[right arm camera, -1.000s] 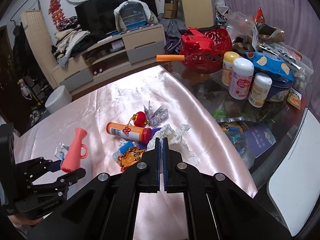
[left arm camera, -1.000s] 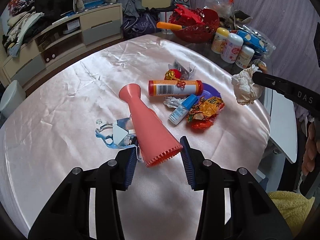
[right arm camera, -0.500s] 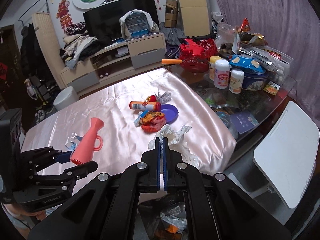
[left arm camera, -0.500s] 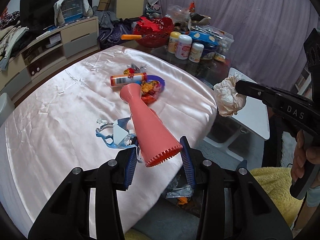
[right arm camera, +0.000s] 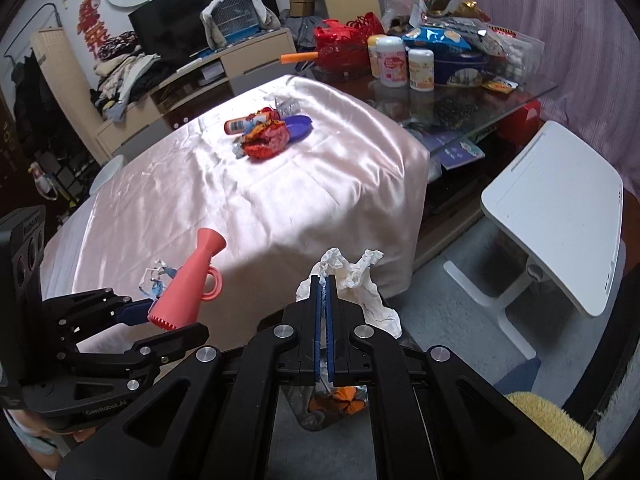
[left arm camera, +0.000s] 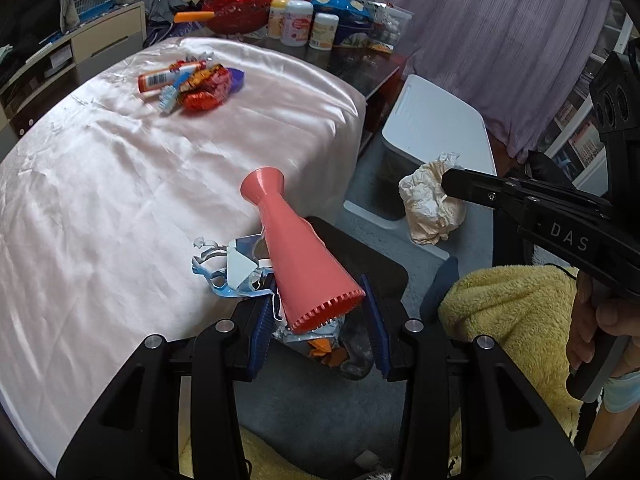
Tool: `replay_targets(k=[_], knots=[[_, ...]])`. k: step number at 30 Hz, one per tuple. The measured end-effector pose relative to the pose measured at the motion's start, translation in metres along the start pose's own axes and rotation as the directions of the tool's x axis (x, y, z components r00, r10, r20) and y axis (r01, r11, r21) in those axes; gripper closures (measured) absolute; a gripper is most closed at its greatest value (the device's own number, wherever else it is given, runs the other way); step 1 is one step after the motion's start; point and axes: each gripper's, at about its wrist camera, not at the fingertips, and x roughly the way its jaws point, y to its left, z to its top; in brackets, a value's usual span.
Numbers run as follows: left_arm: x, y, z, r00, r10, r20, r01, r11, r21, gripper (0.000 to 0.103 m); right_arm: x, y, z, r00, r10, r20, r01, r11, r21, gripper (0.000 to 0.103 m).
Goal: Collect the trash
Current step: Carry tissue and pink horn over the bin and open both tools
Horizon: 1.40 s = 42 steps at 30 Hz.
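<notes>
Both grippers have swung off the pink-draped surface (left arm camera: 120,184) since the earlier frames and now hang past its edge, over the dark bin (left arm camera: 360,264) on the floor.

Between the blue pads of the left gripper (left arm camera: 318,322) sits the wide toothed end of a pink horn-shaped toy (left arm camera: 296,256), clenched there together with a torn blue-and-white wrapper (left arm camera: 224,268) that sticks out on the surface side. Fingers of the right gripper (right arm camera: 323,280) are pressed flat together on a crumpled paper tissue (right arm camera: 360,280), which bunches beyond their tips.

Below both, crumpled foil and orange scraps (right arm camera: 336,400) already lie in the bin.

Judging by this, the carrying step is nearly over and the drop comes next: each load should be brought squarely over the bin mouth, then let go, the tissue perhaps needing a shake.

Both tools pitch steeply downward; a hand (left arm camera: 604,324) wraps the right handle above a yellow fleece (left arm camera: 512,320).

More trash (right arm camera: 264,136) waits far back on the surface.
</notes>
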Motion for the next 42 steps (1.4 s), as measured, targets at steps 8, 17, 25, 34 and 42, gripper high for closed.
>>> replay_targets(k=[8, 17, 25, 34, 42], knots=[[0.053, -0.002, -0.019, 0.994, -0.031, -0.109, 0.03, 1.0, -0.01, 0.064, 0.029, -0.018, -0.034, 0.997, -0.008, -0.082, 0.012, 0.999, 0.05, 0.099], [0.093, -0.005, -0.018, 0.982, -0.038, -0.184, 0.037, 0.999, -0.006, 0.067, 0.067, -0.035, -0.044, 0.983, 0.014, -0.185, 0.003, 0.996, 0.089, 0.099], [0.105, -0.005, -0.012, 0.975, -0.041, -0.218, 0.037, 0.999, -0.022, 0.068, 0.081, -0.041, -0.034, 0.976, 0.051, -0.213, -0.024, 0.992, 0.127, 0.096], [0.083, 0.006, -0.005, 0.985, -0.018, -0.174, 0.011, 0.999, -0.04, 0.05, 0.071, -0.044, -0.025, 0.982, 0.051, -0.18, -0.024, 0.988, 0.151, 0.058], [0.044, 0.016, -0.001, 0.994, 0.008, -0.106, -0.011, 1.0, -0.028, 0.026, 0.051, -0.042, -0.017, 0.99, 0.041, -0.135, -0.02, 0.988, 0.153, 0.056]])
